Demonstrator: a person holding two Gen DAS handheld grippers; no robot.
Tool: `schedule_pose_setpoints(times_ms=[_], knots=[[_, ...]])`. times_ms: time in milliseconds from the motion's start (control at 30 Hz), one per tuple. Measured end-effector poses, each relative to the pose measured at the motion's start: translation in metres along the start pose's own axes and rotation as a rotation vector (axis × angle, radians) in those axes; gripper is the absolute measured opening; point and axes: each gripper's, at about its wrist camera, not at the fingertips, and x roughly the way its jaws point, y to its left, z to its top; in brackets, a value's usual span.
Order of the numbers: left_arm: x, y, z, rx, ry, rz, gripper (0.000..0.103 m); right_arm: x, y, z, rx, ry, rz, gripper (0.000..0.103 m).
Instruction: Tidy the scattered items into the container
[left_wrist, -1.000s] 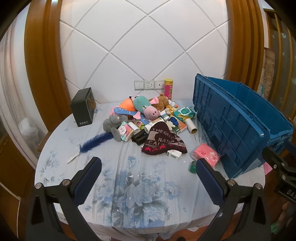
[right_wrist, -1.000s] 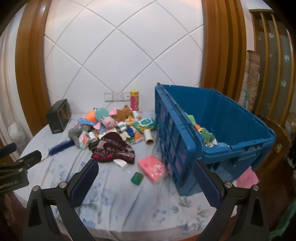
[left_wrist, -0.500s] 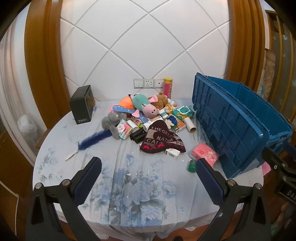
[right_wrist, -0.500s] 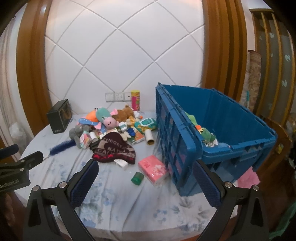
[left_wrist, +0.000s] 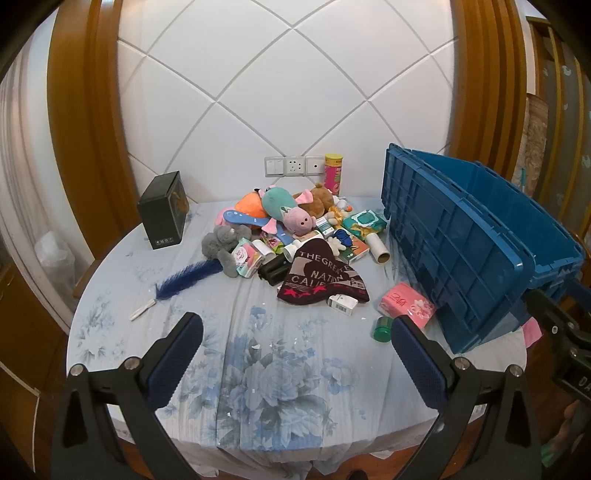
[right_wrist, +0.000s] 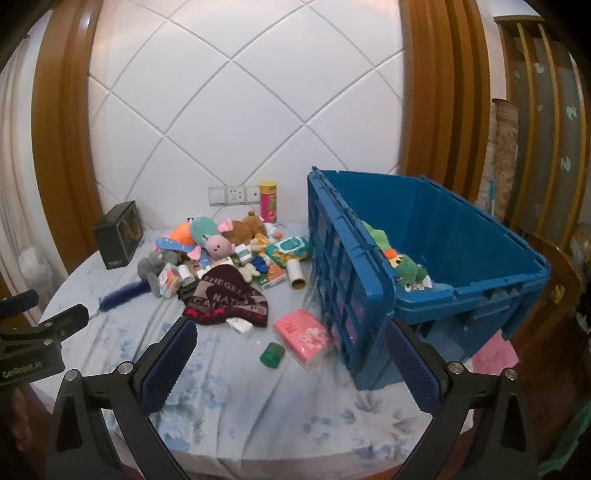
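1. Hovering above the near edge of the round table (left_wrist: 110, 325), the left gripper (left_wrist: 295, 354) had its jaws spread wide and held nothing, presumably because no item had been chosen yet.
2. The right gripper (right_wrist: 291, 354) was likewise released and empty, and faced the gap between the clutter and the blue crate (right_wrist: 461, 258).
3. The crate stood at about three o'clock on the table, tipped so its open side leaned away from the heap; a green plush toy (right_wrist: 406, 269) already lay inside against the near wall.
4. Most of the scattered items sat in one heap near twelve o'clock: stuffed animals (left_wrist: 291, 210), small boxes and a dark knit hat (left_wrist: 321, 277) on its near side.
5. A pink tissue pack (left_wrist: 406, 304) rested against the crate's outer wall at roughly two o'clock, and a green cap (left_wrist: 382, 328) lay just beside it.
6. A blue feather duster (left_wrist: 184, 280) lay apart at ten o'clock, and a black box (left_wrist: 162, 216) stood behind it.
7. Judging by this, the tidying was barely begun; the tissue pack and cap looked the easiest first picks, being nearest.
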Motion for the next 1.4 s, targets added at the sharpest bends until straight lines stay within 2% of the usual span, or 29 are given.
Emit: schedule_pose_setpoints(times_ms=[1400], knots=[[-0.004,0.021,-0.004,0.020,-0.008,-0.041,0.103,-0.007,0.024,0.000,-0.005,0.000,-0.009,0.103]])
